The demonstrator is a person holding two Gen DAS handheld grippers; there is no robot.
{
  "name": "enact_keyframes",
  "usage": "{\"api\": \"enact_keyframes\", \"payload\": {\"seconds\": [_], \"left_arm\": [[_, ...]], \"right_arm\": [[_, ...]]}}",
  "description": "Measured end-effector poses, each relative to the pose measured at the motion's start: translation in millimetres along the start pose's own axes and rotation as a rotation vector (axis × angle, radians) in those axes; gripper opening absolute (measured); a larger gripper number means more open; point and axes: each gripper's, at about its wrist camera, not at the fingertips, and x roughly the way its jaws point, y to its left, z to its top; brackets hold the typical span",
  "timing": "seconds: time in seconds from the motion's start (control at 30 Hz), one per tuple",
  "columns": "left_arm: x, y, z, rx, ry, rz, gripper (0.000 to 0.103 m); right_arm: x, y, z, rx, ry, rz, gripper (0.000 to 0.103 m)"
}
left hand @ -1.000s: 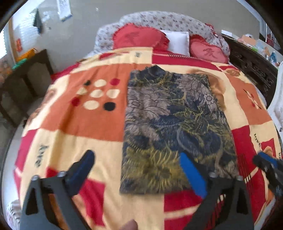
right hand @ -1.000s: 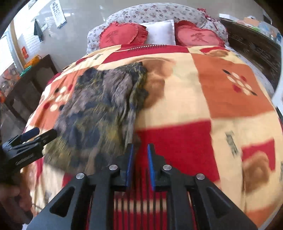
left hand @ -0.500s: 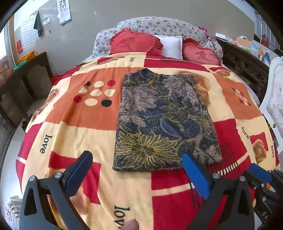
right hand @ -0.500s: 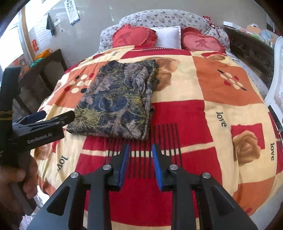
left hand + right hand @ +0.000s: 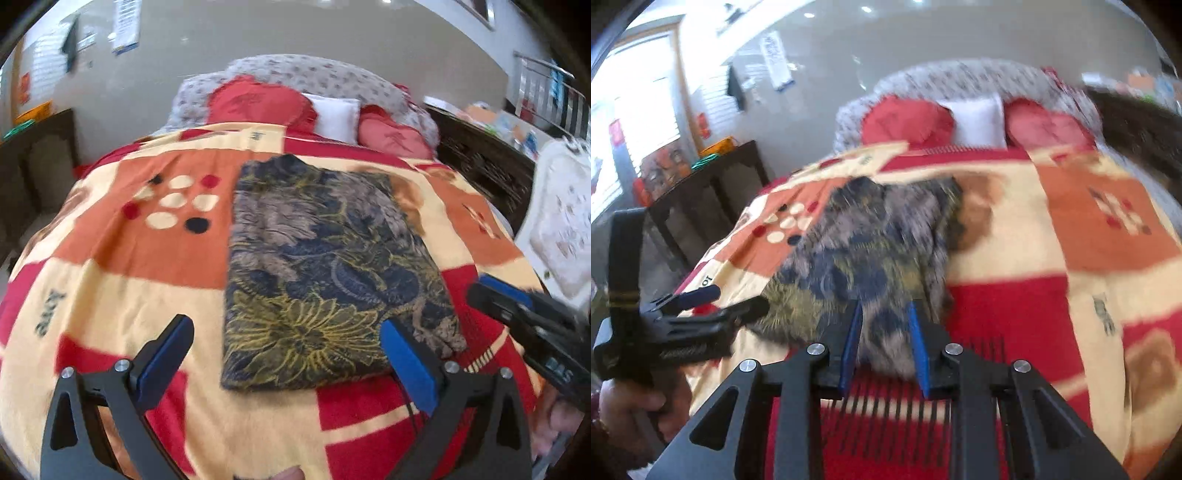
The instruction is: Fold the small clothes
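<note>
A dark floral garment [image 5: 325,273] lies folded into a long rectangle on the patchwork blanket [image 5: 122,280] of the bed. My left gripper [image 5: 284,350] is wide open and empty, hovering just short of the garment's near edge. My right gripper [image 5: 884,332] is partly open and empty, its blue pads on either side of the garment's near right corner [image 5: 886,347]; touching or apart cannot be told through the blur. The right gripper also shows in the left wrist view [image 5: 517,310], and the left one in the right wrist view [image 5: 713,306].
Red heart cushions [image 5: 258,105] and a white pillow [image 5: 338,114] lie at the headboard. A dark wooden table [image 5: 701,188] stands left of the bed, dark carved furniture [image 5: 480,162] and a white chair [image 5: 561,221] on its right.
Both grippers pulled back from the garment half a second ago and have now moved in toward its near edge again. The right gripper's jaws have opened wider.
</note>
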Motion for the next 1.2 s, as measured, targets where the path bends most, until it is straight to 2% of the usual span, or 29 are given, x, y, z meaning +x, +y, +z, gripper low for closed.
{"api": "enact_keyframes", "payload": {"seconds": [0.1,0.2,0.23,0.27,0.33,0.37,0.4,0.43,0.5,0.53,0.57,0.63,0.67,0.7,0.77,0.83,0.87,0.9,0.93,0.97,1.0,1.03,1.07,1.1,1.13,1.17,1.2], "left_arm": [[20,1,0,-0.004,0.048,-0.054,0.090],[48,8,-10,-0.038,0.144,-0.024,0.091],[56,15,-15,-0.080,0.184,-0.069,0.091],[54,24,-18,-0.131,0.173,-0.111,0.092],[45,34,-16,-0.168,0.144,-0.127,0.091],[39,42,-13,-0.193,0.119,-0.126,0.092],[36,48,-10,-0.214,0.100,-0.137,0.094],[37,57,-6,-0.244,0.089,-0.160,0.096],[50,73,0,-0.321,0.110,-0.228,0.098],[60,80,3,-0.365,0.141,-0.280,0.098],[71,85,5,-0.404,0.160,-0.338,0.102],[76,86,11,-0.412,0.154,-0.414,0.103],[81,85,13,-0.420,0.182,-0.464,0.103],[81,84,15,-0.422,0.184,-0.476,0.103],[83,79,17,-0.422,0.213,-0.554,0.103],[80,75,16,-0.415,0.216,-0.561,0.102],[80,75,16,-0.410,0.219,-0.557,0.101],[82,75,17,-0.413,0.223,-0.539,0.096],[83,77,17,-0.425,0.226,-0.520,0.092],[83,80,16,-0.437,0.226,-0.503,0.083],[83,81,16,-0.450,0.226,-0.475,0.075],[85,82,16,-0.462,0.230,-0.434,0.069],[86,81,16,-0.468,0.239,-0.382,0.049],[86,82,14,-0.467,0.246,-0.343,0.034],[85,83,13,-0.475,0.252,-0.337,0.030],[80,83,14,-0.471,0.246,-0.340,0.024],[76,80,16,-0.455,0.241,-0.327,0.023]], "right_arm": [[31,5,3,-0.050,0.076,0.030,0.035],[70,-2,-9,-0.042,0.236,0.039,0.034],[70,-5,-12,-0.033,0.225,0.052,0.033],[68,-8,-12,-0.015,0.215,0.068,0.033],[56,-15,-7,0.041,0.188,0.103,0.033],[47,-23,-6,0.083,0.146,0.122,0.033],[39,-33,-6,0.133,0.107,0.127,0.040],[37,-41,-7,0.167,0.093,0.125,0.056],[41,-67,-11,0.298,0.088,0.120,0.073],[46,-79,-13,0.359,0.096,0.129,0.073],[55,-93,-17,0.446,0.110,0.173,0.073],[75,-111,-25,0.574,0.128,0.303,0.073],[78,-114,-26,0.598,0.117,0.328,0.073],[82,-116,-23,0.610,0.107,0.366,0.073],[90,-111,-18,0.591,0.146,0.411,0.073],[96,-101,-14,0.528,0.177,0.468,0.075],[100,-96,-13,0.497,0.188,0.523,0.075],[100,-96,-14,0.489,0.184,0.538,0.075],[99,-99,-14,0.496,0.177,0.530,0.065],[104,-106,-16,0.549,0.180,0.481,0.057],[108,-111,-17,0.598,0.176,0.473,0.049],[111,-111,-18,0.609,0.170,0.485,0.049],[111,-107,-17,0.591,0.166,0.476,0.049],[112,-99,-14,0.545,0.177,0.453,0.049],[112,-96,-13,0.527,0.180,0.445,0.048],[110,-94,-11,0.521,0.179,0.442,0.042],[109,-95,-10,0.525,0.181,0.445,0.040]]}}
